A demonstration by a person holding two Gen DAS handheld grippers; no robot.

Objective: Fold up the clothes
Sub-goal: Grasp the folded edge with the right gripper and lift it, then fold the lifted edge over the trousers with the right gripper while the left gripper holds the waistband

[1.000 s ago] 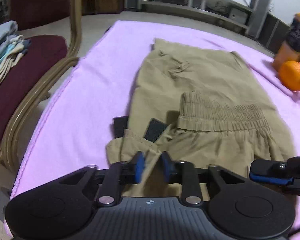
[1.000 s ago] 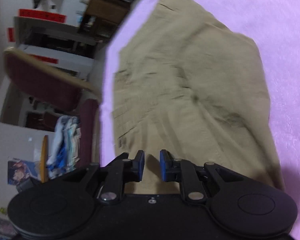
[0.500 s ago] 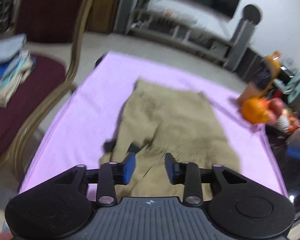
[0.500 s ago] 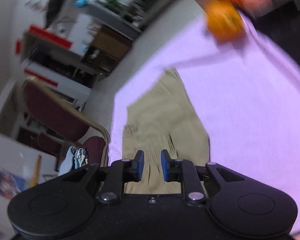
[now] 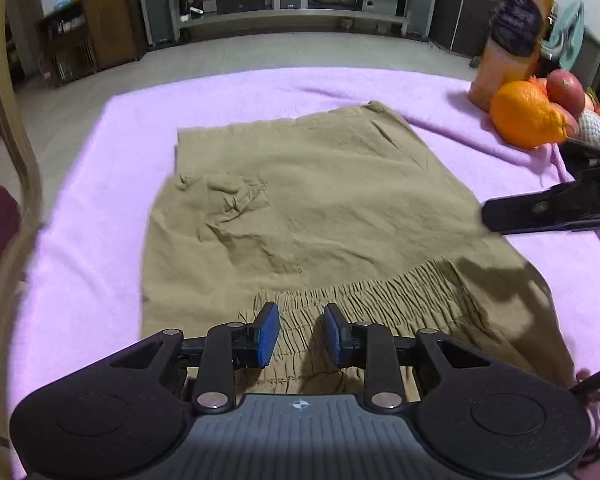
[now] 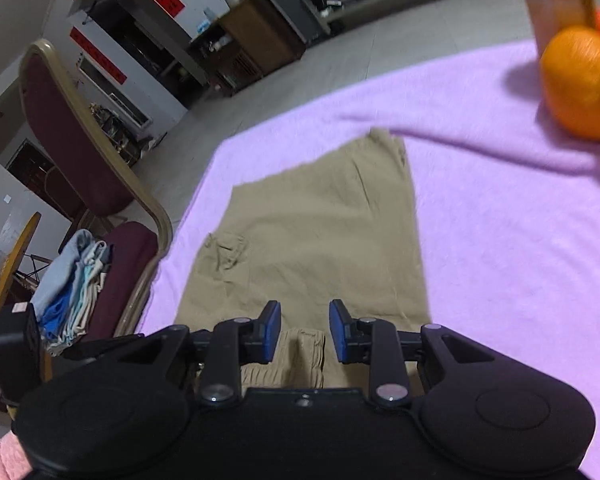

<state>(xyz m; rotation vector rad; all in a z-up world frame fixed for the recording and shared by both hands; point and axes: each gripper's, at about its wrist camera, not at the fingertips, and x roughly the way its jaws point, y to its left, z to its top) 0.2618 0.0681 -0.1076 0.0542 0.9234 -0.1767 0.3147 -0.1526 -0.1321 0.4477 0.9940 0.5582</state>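
Since a second ago the left tongs (image 5: 301,334) have let go of the fabric they were pinching, and both tongs have pulled back and up, leaving the tan shorts (image 5: 308,216) lying flat on the purple blanket (image 5: 100,184) straight ahead of them, elastic waistband (image 5: 380,292) doubled over at the near edge just past the tips. Both the left and the right tongs (image 6: 305,332) now stand moderately parted and hold nothing. That looks like a release after laying a fold, hovering clear so the cloth isn't dragged.
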